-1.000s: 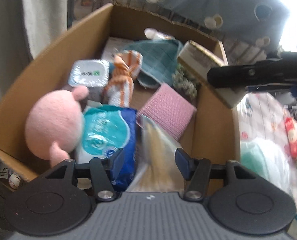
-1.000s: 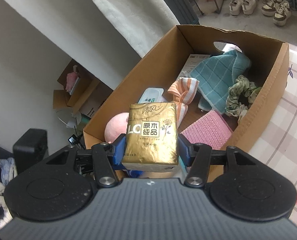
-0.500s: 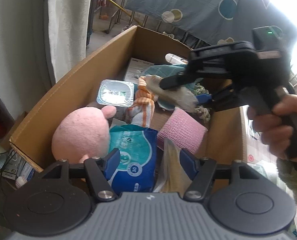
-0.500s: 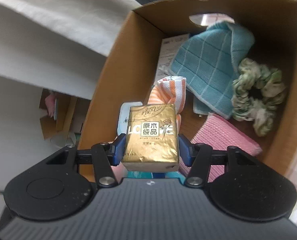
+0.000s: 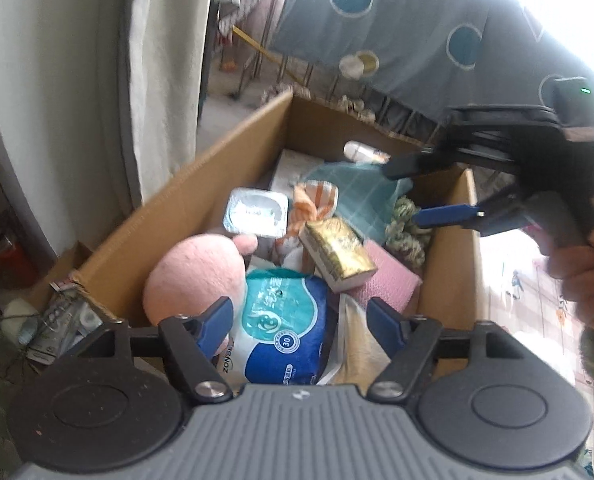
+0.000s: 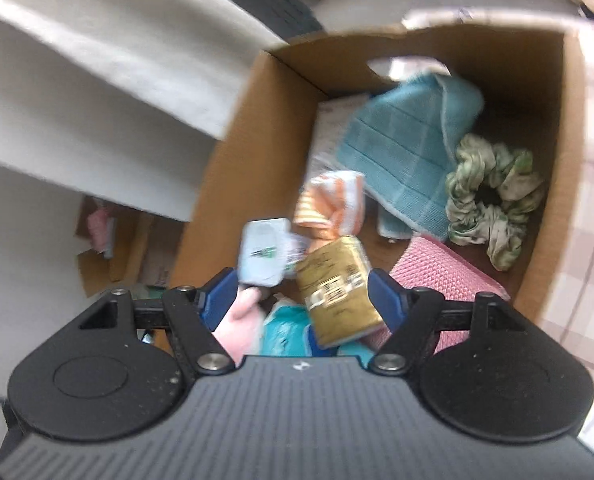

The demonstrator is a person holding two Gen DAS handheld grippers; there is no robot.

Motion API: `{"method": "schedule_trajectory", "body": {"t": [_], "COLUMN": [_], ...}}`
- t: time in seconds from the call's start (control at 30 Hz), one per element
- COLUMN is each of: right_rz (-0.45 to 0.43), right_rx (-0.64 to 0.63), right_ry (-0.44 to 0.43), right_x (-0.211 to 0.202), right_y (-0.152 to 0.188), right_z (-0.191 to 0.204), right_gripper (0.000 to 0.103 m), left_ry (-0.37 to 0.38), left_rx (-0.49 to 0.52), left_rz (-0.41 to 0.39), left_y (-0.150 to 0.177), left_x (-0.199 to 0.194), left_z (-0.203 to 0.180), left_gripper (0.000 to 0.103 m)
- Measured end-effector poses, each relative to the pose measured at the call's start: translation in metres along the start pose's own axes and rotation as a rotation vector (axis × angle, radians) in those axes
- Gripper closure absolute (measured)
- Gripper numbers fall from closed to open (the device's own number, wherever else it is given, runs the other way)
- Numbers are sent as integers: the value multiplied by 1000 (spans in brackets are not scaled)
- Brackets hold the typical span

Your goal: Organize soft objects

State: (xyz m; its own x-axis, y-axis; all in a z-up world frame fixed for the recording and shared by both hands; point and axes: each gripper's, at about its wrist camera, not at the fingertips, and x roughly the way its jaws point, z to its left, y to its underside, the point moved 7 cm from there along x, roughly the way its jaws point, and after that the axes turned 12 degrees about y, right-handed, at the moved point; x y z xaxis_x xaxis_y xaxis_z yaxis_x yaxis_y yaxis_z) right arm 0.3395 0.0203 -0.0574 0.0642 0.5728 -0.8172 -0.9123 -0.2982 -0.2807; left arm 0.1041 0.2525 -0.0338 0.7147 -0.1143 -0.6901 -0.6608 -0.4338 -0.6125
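The gold tissue pack [image 6: 339,294] may tip off the pile, because it lies tilted on the blue wipes pack [image 5: 283,330] inside the cardboard box [image 5: 185,208]. The left gripper [image 5: 297,326] is opening with nothing between its fingers; the wipes lie below them. The right gripper [image 6: 303,294] is opening too, and the gold pack sits loose just beyond its fingers.

1 cardboard box [image 5: 185,204]. Inside: 1 pink plush [image 5: 195,276], 1 gold tissue pack [image 5: 337,252], 1 blue wipes pack [image 5: 283,328], 1 teal cloth [image 6: 405,148], 1 green scrunchie [image 6: 493,200], 1 pink sponge [image 6: 441,276], 1 orange-striped cloth [image 6: 333,204], 1 white tub [image 5: 257,216].
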Motion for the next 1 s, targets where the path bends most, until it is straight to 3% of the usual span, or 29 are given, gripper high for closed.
{"method": "schedule_trajectory", "body": {"t": [0.27, 0.5, 0.57, 0.67, 0.77, 0.87, 1.0], "right_rz": [-181, -333, -265, -43, 133, 192, 168], "right_rx": [-249, -428, -473, -445, -415, -343, -210], "right_ry": [-109, -63, -109, -252, -292, -237, -135], "right_x": [-126, -197, -202, -190, -166, -129, -86], "right_y": [56, 151, 188, 241, 285, 298, 268], "right_z": [11, -10, -20, -34, -48, -70, -105], "right_gripper": [15, 9, 9, 9, 9, 9, 19], "left_ry": [-51, -54, -52, -57, -95, -153, -197], "left_rx": [64, 13, -11, -31, -32, -4, -7], "left_rz": [-165, -220, -217, -218, -218, -212, -205], "left_y": [20, 62, 72, 83, 94, 106, 120], "left_x": [-85, -145, -153, -162, -169, -169, -163], "left_z": [-21, -22, -20, -15, -10, -8, 2], "left_gripper": [2, 0, 0, 0, 0, 0, 0]}}
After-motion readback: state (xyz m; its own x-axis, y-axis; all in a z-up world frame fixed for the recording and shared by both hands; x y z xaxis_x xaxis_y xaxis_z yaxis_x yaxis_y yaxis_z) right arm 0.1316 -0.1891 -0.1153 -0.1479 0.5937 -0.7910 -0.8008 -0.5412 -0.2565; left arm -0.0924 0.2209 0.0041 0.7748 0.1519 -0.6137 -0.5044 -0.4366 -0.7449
